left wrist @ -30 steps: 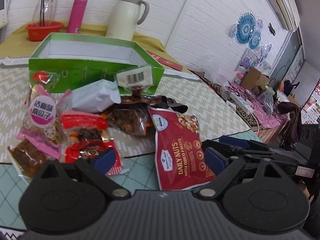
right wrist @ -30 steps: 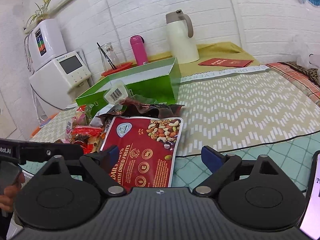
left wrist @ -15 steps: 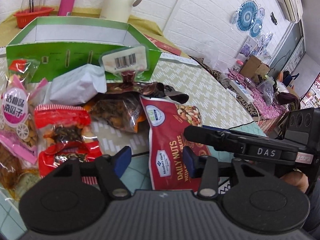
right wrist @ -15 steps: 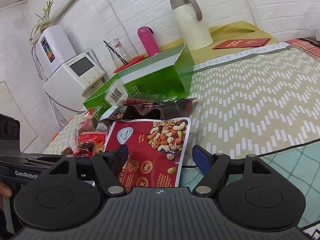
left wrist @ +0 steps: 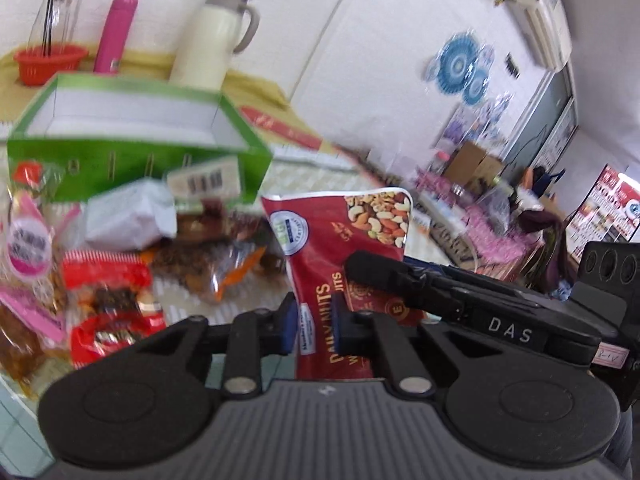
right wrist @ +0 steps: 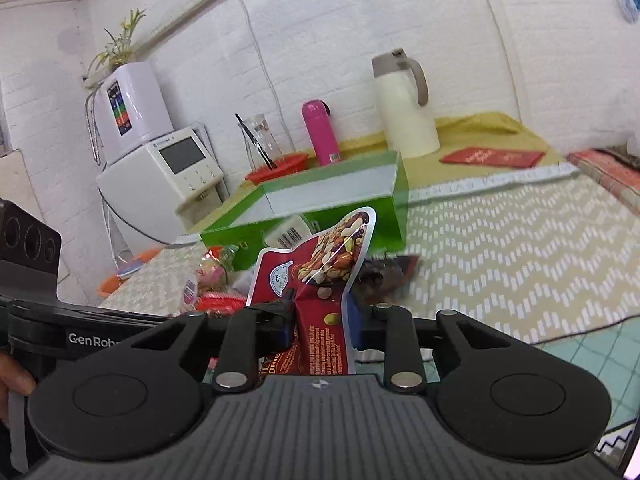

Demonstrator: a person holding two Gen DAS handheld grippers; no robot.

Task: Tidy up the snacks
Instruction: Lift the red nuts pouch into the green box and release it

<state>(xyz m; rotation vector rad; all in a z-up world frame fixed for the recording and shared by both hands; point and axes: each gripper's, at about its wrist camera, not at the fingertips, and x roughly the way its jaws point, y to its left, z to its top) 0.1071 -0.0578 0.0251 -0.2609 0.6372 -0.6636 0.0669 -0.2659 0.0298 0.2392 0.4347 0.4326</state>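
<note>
The snack pile (left wrist: pixel 112 264) at nine o'clock is motion-blurred; the gripper bodies hide the nut bag's (left wrist: pixel 344 248) lower end.

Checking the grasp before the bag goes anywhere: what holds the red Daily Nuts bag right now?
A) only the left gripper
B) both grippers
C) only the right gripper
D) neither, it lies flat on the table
B: the left gripper and the right gripper are each shut on the Daily Nuts bag, which is raised upright.

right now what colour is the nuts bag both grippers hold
Dark red nuts bag, clearest in the left wrist view.
</note>
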